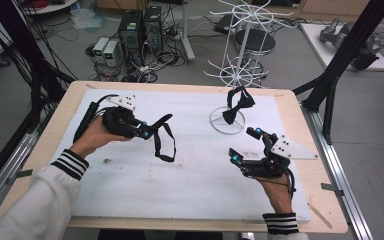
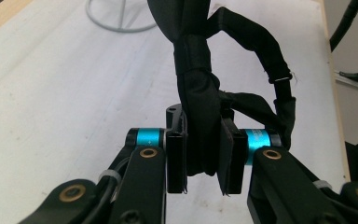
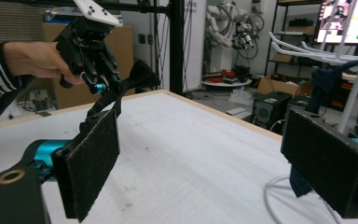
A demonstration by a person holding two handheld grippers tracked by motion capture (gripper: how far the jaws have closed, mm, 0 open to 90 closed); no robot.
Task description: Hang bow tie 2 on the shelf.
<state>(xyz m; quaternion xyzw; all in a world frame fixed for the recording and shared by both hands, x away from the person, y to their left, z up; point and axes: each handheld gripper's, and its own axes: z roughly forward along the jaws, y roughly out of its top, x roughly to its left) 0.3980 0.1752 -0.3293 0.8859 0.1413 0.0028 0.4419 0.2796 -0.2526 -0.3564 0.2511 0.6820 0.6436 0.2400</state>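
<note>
**Bow tie held aloft, ready for the rack**

The left gripper [image 1: 147, 131] is clamped on a black bow tie [image 1: 156, 131]; in the left gripper view the jaws are seen pressed against the knot of the bow tie [image 2: 200, 135], with the neck strap [image 2: 279, 88] looping off to one side. From the high view the strap [image 1: 162, 147] is seen dangling below the gripper, above the white mat [image 1: 190, 175], at the left of the table. The right gripper [image 1: 244, 145] is held wide open with nothing between its pads [image 3: 93, 163], low over the mat at the near right.

Beyond it, at the far right of the mat, a white wire rack [image 1: 240, 45] stands on its ring base [image 1: 226, 121], and a second bow tie [image 1: 237, 105] is already hung there.

The carrying step is judged to be in hand. For the next move, the tie must be brought to the right and away toward the rack, and the strap loop is probably to be opened by the free gripper so that it can be slipped over a hook.
</note>
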